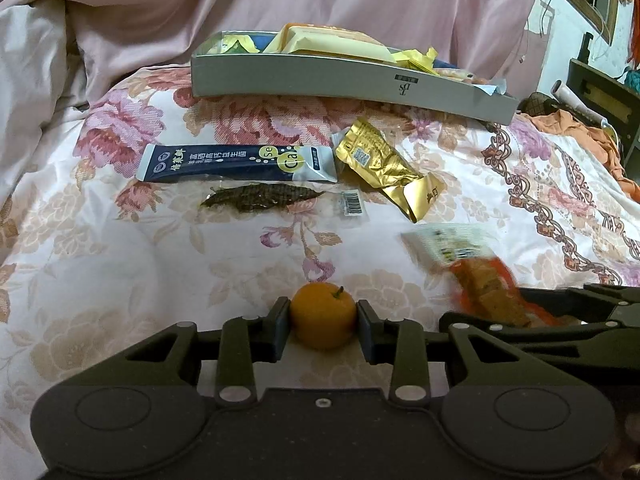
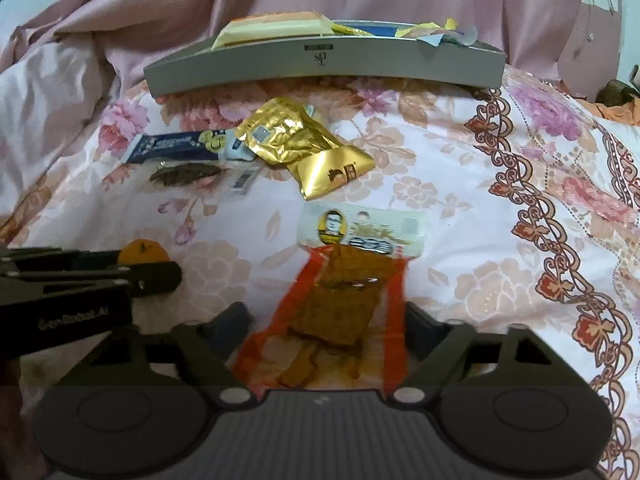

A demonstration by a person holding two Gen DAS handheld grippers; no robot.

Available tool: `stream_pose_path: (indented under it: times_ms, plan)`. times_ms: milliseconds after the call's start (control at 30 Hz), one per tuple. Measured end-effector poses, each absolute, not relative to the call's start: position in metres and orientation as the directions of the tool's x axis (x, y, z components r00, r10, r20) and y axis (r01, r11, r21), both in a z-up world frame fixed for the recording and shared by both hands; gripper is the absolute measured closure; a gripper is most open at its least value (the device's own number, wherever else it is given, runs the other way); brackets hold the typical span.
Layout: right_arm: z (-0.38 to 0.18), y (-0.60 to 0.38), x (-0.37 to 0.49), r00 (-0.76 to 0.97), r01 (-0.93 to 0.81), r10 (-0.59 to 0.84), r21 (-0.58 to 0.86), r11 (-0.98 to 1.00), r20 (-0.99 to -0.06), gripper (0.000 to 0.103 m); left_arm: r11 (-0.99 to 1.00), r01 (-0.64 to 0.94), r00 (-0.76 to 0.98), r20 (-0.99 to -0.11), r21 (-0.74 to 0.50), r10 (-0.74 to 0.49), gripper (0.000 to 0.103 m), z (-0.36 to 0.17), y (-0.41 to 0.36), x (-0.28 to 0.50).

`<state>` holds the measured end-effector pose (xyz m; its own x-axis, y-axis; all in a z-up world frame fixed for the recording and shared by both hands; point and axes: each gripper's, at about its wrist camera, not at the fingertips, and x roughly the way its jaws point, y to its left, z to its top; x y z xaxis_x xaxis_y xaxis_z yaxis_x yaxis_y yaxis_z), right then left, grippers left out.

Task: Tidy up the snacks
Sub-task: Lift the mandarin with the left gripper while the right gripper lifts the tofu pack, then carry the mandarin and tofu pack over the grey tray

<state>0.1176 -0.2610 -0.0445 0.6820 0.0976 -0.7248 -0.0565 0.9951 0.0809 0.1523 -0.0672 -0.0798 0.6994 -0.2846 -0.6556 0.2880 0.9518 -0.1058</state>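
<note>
My left gripper [image 1: 323, 316] is shut on a small orange [image 1: 323, 320] just above the floral bedsheet [image 1: 120, 260]; its stem points up. In the right wrist view the same orange [image 2: 144, 252] shows at the left, beyond the left gripper's fingers [image 2: 156, 274]. My right gripper [image 2: 326, 320] stands open around an orange-red snack packet [image 2: 344, 280] that lies lengthwise between its fingers, white header end away from me. That packet [image 1: 480, 276] looks blurred in the left wrist view. A grey box [image 1: 320, 76] full of snacks sits at the back.
Between the box and the grippers lie a gold foil packet [image 1: 380, 168], a dark blue stick packet [image 1: 224, 164] and a clear packet with a dark dried strip [image 1: 260, 198]. A pink quilt [image 1: 280, 0] is heaped behind. Orange clothes [image 1: 580, 128] and furniture are at the far right.
</note>
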Motion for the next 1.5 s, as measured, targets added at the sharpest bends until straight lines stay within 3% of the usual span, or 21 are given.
stream_pose_path:
  times_ms: [100,467,767,1200,1500]
  plan:
    - [-0.044,-0.261,0.118,0.688,-0.062,0.113,0.097,0.993,-0.717,0.034,0.952,0.288,0.7,-0.655,-0.105,-0.284,0.066,-0.08,-0.067,0.152]
    - [-0.042,-0.246,0.118,0.71,-0.14,0.114,0.019,0.99,-0.695,0.036,0.953,0.286,0.71,-0.647,-0.096,-0.278,0.067,-0.08,-0.067,0.151]
    - [-0.04,-0.224,0.11,0.769,-0.225,0.046,-0.202,0.953,-0.638,0.051,0.955,0.282,0.714,-0.644,-0.096,-0.276,0.067,-0.079,-0.066,0.151]
    - [-0.037,-0.23,0.11,0.767,-0.214,0.073,-0.148,0.966,-0.637,0.053,0.959,0.266,0.739,-0.617,-0.103,-0.271,0.067,-0.076,-0.063,0.148]
    - [-0.036,-0.217,0.104,0.809,-0.229,0.017,-0.289,0.93,-0.588,0.053,0.963,0.25,0.763,-0.591,-0.103,-0.262,0.067,-0.073,-0.063,0.147]
